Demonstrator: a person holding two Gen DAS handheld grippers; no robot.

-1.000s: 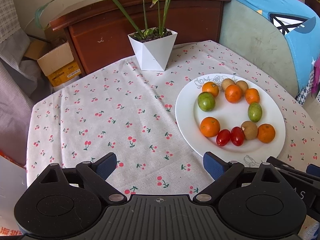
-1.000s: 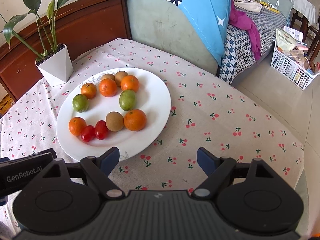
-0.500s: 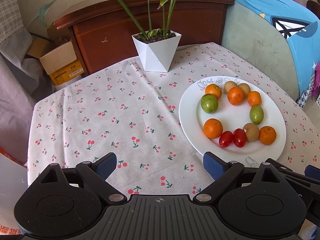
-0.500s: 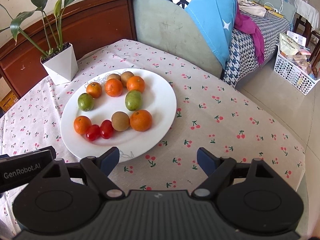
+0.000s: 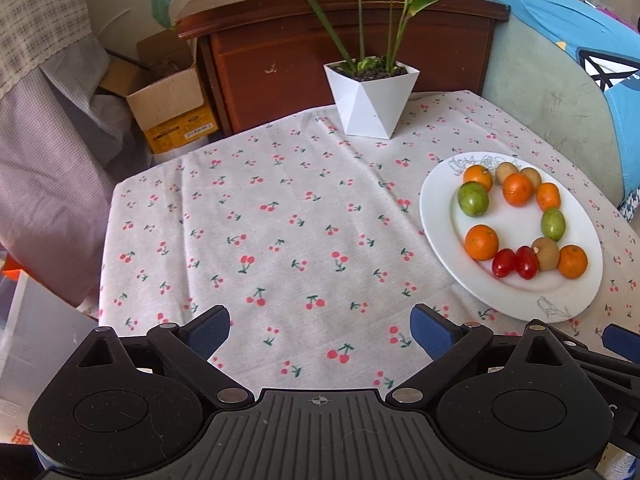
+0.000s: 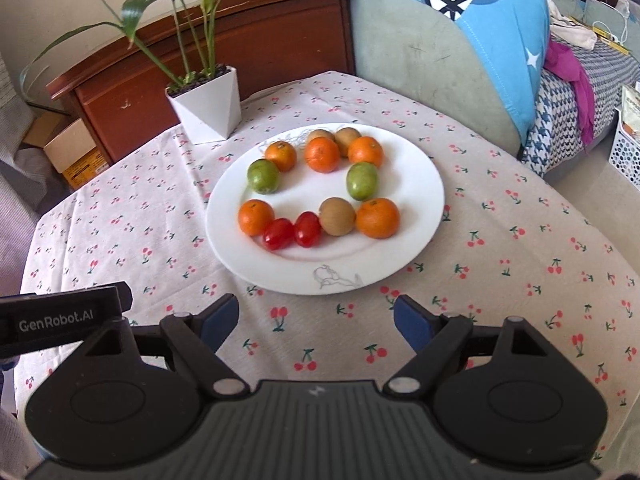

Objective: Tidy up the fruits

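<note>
A white plate (image 6: pixel 416 196) sits on the cherry-print tablecloth (image 6: pixel 500 264); it also shows in the left wrist view (image 5: pixel 440 216). On it lie several oranges (image 6: pixel 377 218), two green fruits (image 6: pixel 263 176), several brown kiwis (image 6: pixel 337 216) and two red cherry tomatoes (image 6: pixel 307 229) in a rough ring. My right gripper (image 6: pixel 316 320) is open and empty, just in front of the plate's near rim. My left gripper (image 5: pixel 320 330) is open and empty, over bare cloth to the left of the plate.
A white faceted pot with a leafy plant (image 5: pixel 370 98) stands at the back of the table. A dark wooden cabinet (image 5: pixel 280 56) and cardboard boxes (image 5: pixel 168 100) lie behind. A grey-green sofa back with blue cloth (image 6: pixel 460 40) is at the right.
Both views have shifted: the plate sits further right in the left view and more centred in the right view. Both grippers stay open; the fruits have not moved.
</note>
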